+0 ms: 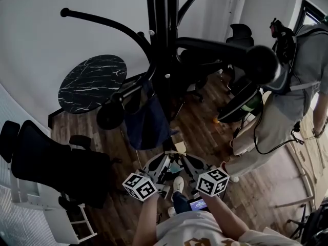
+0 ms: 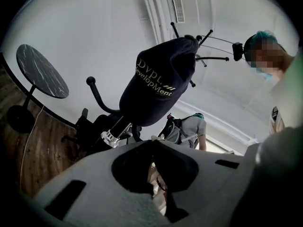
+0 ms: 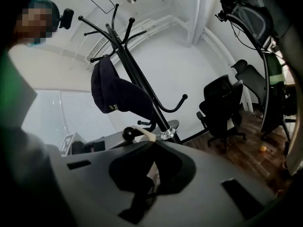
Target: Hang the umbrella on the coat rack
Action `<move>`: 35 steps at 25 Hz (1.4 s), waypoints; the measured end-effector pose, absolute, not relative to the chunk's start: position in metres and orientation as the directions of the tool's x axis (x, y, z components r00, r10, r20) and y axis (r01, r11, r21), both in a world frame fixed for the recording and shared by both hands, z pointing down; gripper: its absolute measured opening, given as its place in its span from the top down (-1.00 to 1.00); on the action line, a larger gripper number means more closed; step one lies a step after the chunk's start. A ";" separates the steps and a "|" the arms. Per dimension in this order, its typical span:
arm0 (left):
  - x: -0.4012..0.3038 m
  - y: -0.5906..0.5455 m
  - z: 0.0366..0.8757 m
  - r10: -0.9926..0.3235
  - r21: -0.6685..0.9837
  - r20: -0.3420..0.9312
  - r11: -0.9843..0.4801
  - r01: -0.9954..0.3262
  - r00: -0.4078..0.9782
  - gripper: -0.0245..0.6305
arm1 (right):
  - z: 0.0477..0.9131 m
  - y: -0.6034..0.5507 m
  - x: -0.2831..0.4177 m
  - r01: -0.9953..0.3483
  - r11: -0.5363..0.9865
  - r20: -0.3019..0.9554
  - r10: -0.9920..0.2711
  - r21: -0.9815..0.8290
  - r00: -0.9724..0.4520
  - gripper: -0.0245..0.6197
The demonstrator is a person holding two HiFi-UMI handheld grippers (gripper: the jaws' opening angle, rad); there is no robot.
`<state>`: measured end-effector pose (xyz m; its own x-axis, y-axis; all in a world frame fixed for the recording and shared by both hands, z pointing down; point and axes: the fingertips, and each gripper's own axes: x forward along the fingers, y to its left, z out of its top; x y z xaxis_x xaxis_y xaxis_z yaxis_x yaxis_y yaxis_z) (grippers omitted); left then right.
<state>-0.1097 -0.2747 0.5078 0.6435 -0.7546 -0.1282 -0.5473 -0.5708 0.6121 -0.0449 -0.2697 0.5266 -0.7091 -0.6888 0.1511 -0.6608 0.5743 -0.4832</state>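
Observation:
The black coat rack [image 1: 163, 45] rises straight in front of me, its curved hooks spreading out at several heights. A navy umbrella [image 1: 147, 121] with pale lettering hangs from an upper hook; it also shows in the left gripper view [image 2: 158, 82] and the right gripper view [image 3: 113, 96]. Both grippers are low and near my body, below the umbrella and apart from it. My left gripper [image 1: 154, 169] [image 2: 152, 142] has its jaws together with nothing seen between them. My right gripper [image 1: 193, 168] [image 3: 154, 143] is likewise shut, pointing up at the rack's pole [image 3: 142, 86].
A round black marble table [image 1: 92, 82] stands left of the rack. Black office chairs [image 1: 46, 163] [image 3: 222, 110] sit at both sides. A person [image 1: 287, 86] with a backpack stands at the right. A small orange ball [image 3: 262, 148] lies on the wooden floor.

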 end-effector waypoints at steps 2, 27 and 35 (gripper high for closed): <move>-0.110 -0.276 0.510 -0.754 0.617 -0.125 -0.568 -0.544 0.645 0.86 | 0.529 -0.271 -0.045 -0.665 0.569 0.159 -0.690 -0.484 -0.706 0.89; -0.104 -0.292 0.533 -0.741 0.626 -0.053 -0.547 -0.556 0.669 0.86 | 0.553 -0.285 -0.048 -0.691 0.550 0.217 -0.687 -0.469 -0.694 0.89; -0.102 -0.302 0.540 -0.734 0.632 -0.036 -0.542 -0.553 0.678 0.86 | 0.562 -0.294 -0.049 -0.704 0.538 0.245 -0.686 -0.463 -0.685 0.89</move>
<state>-0.1017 -0.3021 0.5404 0.6783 -0.7339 -0.0361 -0.5531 -0.5424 0.6324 -0.0485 -0.2936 0.5622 -0.6854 -0.6859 0.2445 -0.7041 0.5384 -0.4630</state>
